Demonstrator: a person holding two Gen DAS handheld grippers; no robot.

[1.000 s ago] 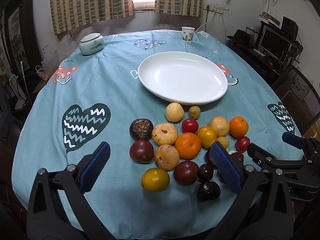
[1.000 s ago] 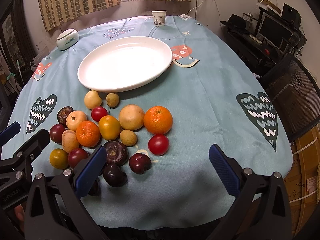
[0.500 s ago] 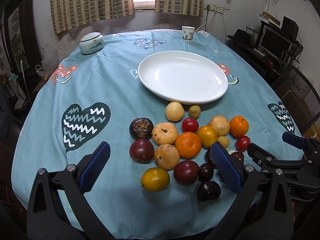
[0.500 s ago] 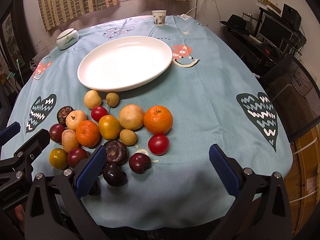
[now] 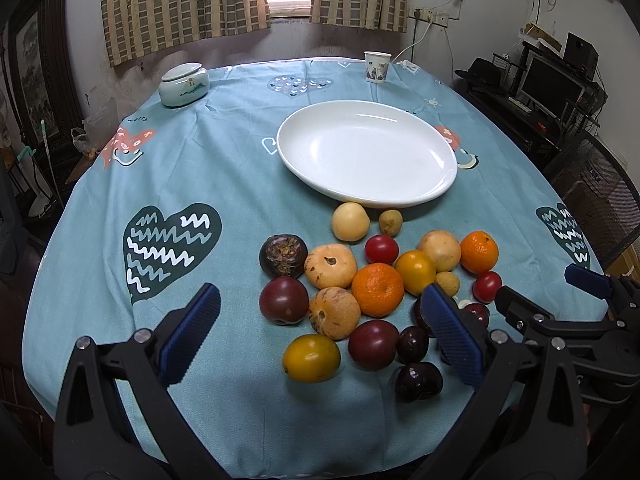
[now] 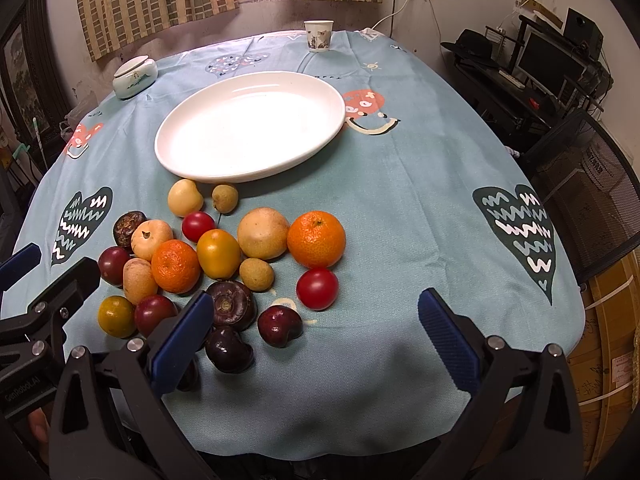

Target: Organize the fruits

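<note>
While the white plate lies bare on the blue tablecloth, the fruit cluster is gathered just in front of its near rim.
A lidded jar and a paper cup are set well apart at the far edge. The left gripper is held wide open and empty over the cluster's near side; the right gripper is likewise spread and empty, dark fruits lying at its left finger.

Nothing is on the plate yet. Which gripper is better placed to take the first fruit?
Left, probably. The left gripper is open with the yellow fruit and dark plums lying between its fingers; the right gripper, also open, mostly frames bare tablecloth, with fruit near its left finger. The white plate holds nothing.
</note>
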